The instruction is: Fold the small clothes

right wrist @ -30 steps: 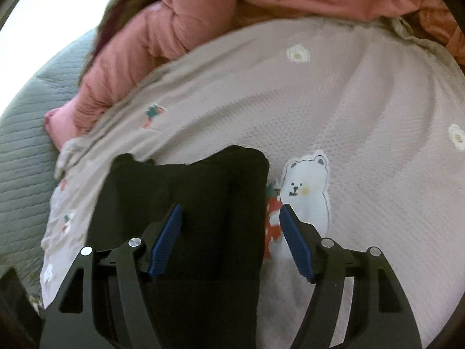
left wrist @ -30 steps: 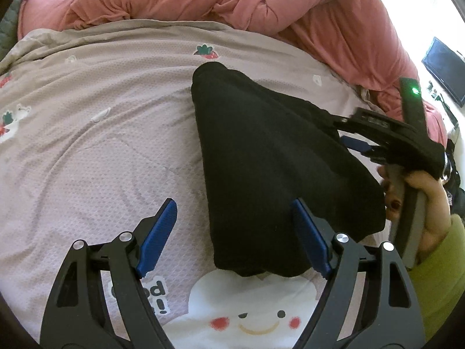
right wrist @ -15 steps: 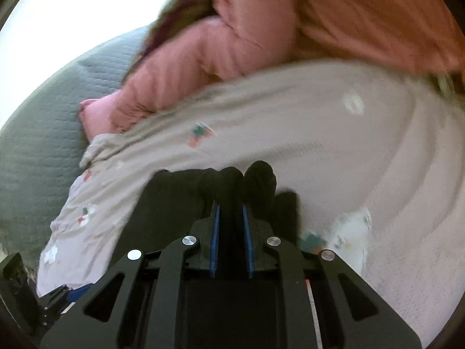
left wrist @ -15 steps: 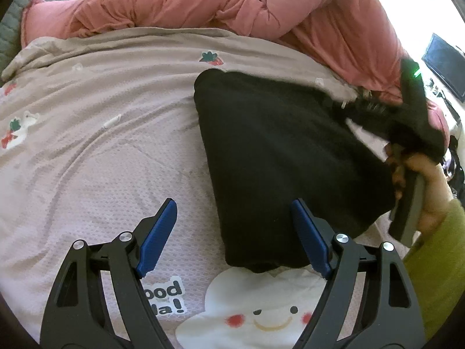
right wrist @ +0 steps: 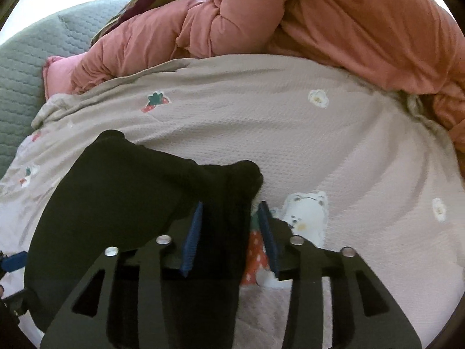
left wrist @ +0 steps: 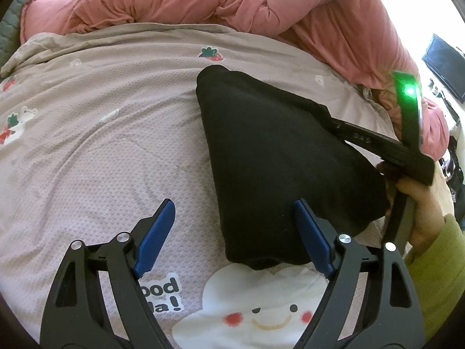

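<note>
Black folded cloth garment [left wrist: 279, 168] is lying on the mauve printed bedspread [left wrist: 101, 133]. Left gripper [left wrist: 234, 234] is gaping wide; right gripper [right wrist: 229, 235], jaws just reopening, is loosely straddling its edge.

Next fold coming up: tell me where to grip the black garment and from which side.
Grip the black garment at its near bottom corner, coming in from the left with the open left gripper. That corner already lies between its jaws, flat on the bedspread, with bare fabric beside it.
</note>
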Demonstrator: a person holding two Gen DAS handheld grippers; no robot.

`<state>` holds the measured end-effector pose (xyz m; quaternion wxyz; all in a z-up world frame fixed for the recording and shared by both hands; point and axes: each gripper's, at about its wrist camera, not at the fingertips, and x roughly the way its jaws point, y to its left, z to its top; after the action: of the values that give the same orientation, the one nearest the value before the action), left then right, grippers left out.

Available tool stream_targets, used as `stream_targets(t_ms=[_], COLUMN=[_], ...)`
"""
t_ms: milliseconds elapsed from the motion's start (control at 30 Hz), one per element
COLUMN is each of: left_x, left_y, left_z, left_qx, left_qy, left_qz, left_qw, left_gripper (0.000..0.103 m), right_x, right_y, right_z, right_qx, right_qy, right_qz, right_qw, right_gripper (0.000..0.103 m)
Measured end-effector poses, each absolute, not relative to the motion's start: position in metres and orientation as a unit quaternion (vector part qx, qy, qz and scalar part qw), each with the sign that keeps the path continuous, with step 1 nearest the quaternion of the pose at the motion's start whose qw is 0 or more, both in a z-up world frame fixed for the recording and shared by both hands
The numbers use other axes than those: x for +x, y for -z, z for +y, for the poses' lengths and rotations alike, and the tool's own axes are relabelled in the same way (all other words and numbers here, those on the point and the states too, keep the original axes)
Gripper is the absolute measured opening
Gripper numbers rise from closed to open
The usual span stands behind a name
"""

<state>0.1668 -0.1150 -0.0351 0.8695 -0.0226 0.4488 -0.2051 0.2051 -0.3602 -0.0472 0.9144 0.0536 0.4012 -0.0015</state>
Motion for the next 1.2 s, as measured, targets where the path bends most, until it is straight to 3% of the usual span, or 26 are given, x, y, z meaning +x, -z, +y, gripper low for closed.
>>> stream_targets(t_ms=[333, 500, 733, 867, 1033, 1200], left_x=[0.164, 0.159, 0.153, 0.147, 0.138, 0.127], left_y=[0.034, 0.034, 0.034, 0.028, 0.017, 0.004], left_z=[-0.114, -0.113, -0.109, -0.104, -0.098, -0.091], left_qx=[-0.02, -0.015, -0.017, -0.02, -0.019, -0.018], left_qy=[0.203, 0.201, 0.201, 0.202, 0.199, 0.194], left_qz=[0.448, 0.445, 0.448, 0.441, 0.429, 0.416], left_qw=[0.871, 0.872, 0.871, 0.874, 0.881, 0.888], left_gripper=[0.076, 0.076, 0.076, 0.076, 0.078, 0.085], right_x=[0.121, 0.098, 0.095, 0.083, 0.066, 0.05], right_y=[0.011, 0.028, 0.043, 0.029, 0.012, -0.007], right_z=[-0.354, -0.34, -0.332, -0.334, -0.338, -0.337], right_qx=[0.096, 0.081, 0.069, 0.076, 0.083, 0.078], right_qy=[-0.048, -0.065, -0.04, -0.036, -0.033, -0.022], right_qz=[0.353, 0.392, 0.409, 0.391, 0.37, 0.34], right_qw=[0.929, 0.914, 0.909, 0.917, 0.925, 0.937], right_gripper=[0.044, 0.032, 0.032, 0.037, 0.05, 0.072])
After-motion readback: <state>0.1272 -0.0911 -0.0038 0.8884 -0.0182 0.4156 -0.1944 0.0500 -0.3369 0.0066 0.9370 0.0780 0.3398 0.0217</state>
